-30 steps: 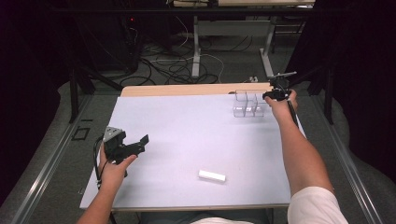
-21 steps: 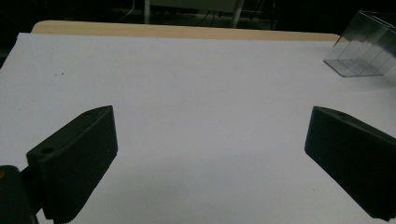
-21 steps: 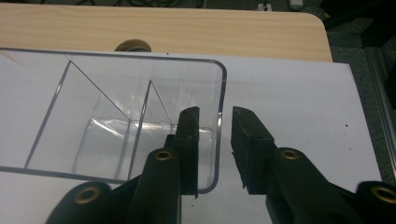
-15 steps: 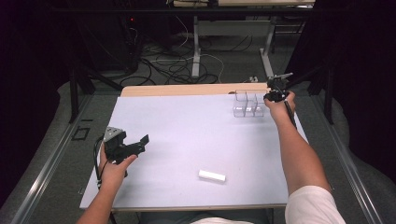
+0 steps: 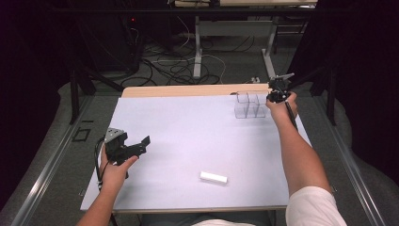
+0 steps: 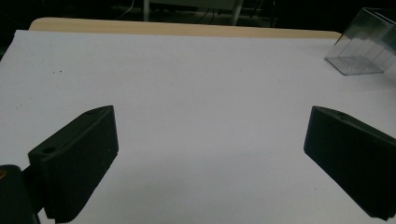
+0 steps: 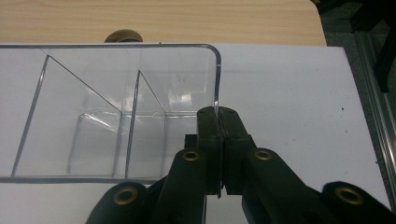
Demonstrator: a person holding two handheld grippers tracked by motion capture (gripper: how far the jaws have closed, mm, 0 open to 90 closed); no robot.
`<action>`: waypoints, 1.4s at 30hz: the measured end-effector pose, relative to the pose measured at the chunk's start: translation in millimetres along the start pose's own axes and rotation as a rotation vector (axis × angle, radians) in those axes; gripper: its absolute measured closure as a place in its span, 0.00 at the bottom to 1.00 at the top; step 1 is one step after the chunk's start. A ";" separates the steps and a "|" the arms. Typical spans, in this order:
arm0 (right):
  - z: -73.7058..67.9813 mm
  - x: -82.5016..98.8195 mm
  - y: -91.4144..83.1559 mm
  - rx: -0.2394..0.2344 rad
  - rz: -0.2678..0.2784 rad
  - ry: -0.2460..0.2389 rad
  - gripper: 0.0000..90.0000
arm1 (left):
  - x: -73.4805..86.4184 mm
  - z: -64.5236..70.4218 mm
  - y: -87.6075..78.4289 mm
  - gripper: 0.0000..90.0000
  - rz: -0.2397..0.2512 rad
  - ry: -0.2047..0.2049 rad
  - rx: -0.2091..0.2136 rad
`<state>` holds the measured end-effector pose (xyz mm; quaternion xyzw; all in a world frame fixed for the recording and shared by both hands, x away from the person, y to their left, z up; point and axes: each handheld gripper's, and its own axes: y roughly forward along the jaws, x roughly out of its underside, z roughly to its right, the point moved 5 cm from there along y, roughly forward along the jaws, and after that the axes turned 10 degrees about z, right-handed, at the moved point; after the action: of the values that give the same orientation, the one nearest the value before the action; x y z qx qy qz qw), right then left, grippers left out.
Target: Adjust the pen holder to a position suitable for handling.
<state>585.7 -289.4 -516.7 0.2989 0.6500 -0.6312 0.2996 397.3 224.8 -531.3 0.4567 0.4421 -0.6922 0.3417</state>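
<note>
Fingers [image 7: 219, 122] of our right gripper [image 5: 276, 92] have just been closing, and now we see them pressed together on the thin right wall of the clear plastic box [image 7: 116, 112], so the wall stands clamped between the two black pads. In the right gripper view this box has divider walls that make compartments, and we see nothing inside them. In the high view the clear plastic box [image 5: 248, 104] stands at the far right part of the surface [image 5: 188, 127], which is covered with a white sheet, close to the bare wooden strip [image 5: 188, 90] along the far edge. Our right hand [image 5: 281, 102] reaches over there with the arm stretched out. Our left gripper [image 5: 126, 147] is at the near left side of the surface, well apart from the box, and its fingers [image 6: 77, 158] stand wide open with only the white sheet between them; they hold nothing. In the left gripper view the box [image 6: 366, 49] shows far off at the upper right. A small white block [image 5: 213, 177] lies flat on the near part of the surface, between our two arms, and neither gripper touches it.
</note>
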 end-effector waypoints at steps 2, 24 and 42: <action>-1.8 1.7 -1.1 -0.011 -0.015 -0.008 0.99 | 0.0 0.2 0.2 0.03 0.000 0.000 0.000; -30.6 46.1 -62.1 -0.080 -0.124 -0.036 0.99 | -0.7 4.7 0.9 0.04 -0.001 0.005 0.016; -22.7 91.3 -110.5 -0.159 -0.121 0.008 0.96 | -0.6 5.9 0.9 0.04 -0.003 0.008 0.011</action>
<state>442.1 -268.5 -515.3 0.2368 0.7162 -0.5933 0.2810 396.3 219.1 -529.9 0.4607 0.4405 -0.6932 0.3365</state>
